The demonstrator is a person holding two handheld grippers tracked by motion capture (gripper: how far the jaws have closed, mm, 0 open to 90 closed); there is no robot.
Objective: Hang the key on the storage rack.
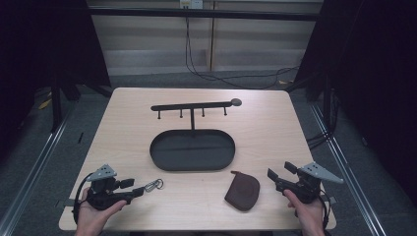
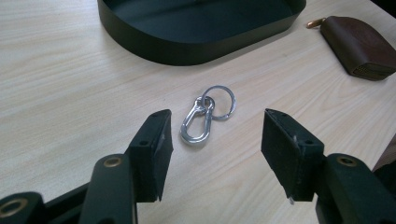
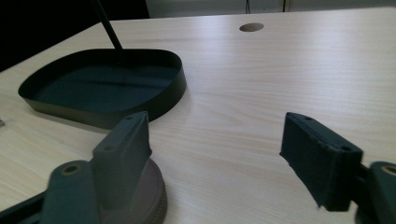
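Observation:
A silver carabiner with a key ring (image 1: pixel 154 185) lies flat on the wooden table near the front left. My left gripper (image 1: pixel 134 188) sits just behind it, open. In the left gripper view the carabiner (image 2: pixel 198 122) rests on the table ahead of the left gripper (image 2: pixel 215 135), between the lines of the two jaws and touching neither. A brown leather pouch (image 1: pixel 243 190) lies front right of centre. My right gripper (image 1: pixel 281 169) is to the pouch's right, open and holding nothing (image 3: pixel 217 135). The pouch's edge (image 3: pixel 152 196) peeks out behind its left jaw.
A black oval tray (image 1: pixel 192 167) sits mid-table, and from its back edge rises a post carrying a hook bar (image 1: pixel 192 105) with several pegs. The tray also appears in the left gripper view (image 2: pixel 201 51) and the right gripper view (image 3: pixel 140 100). A round hole (image 3: pixel 251 27) marks the far tabletop.

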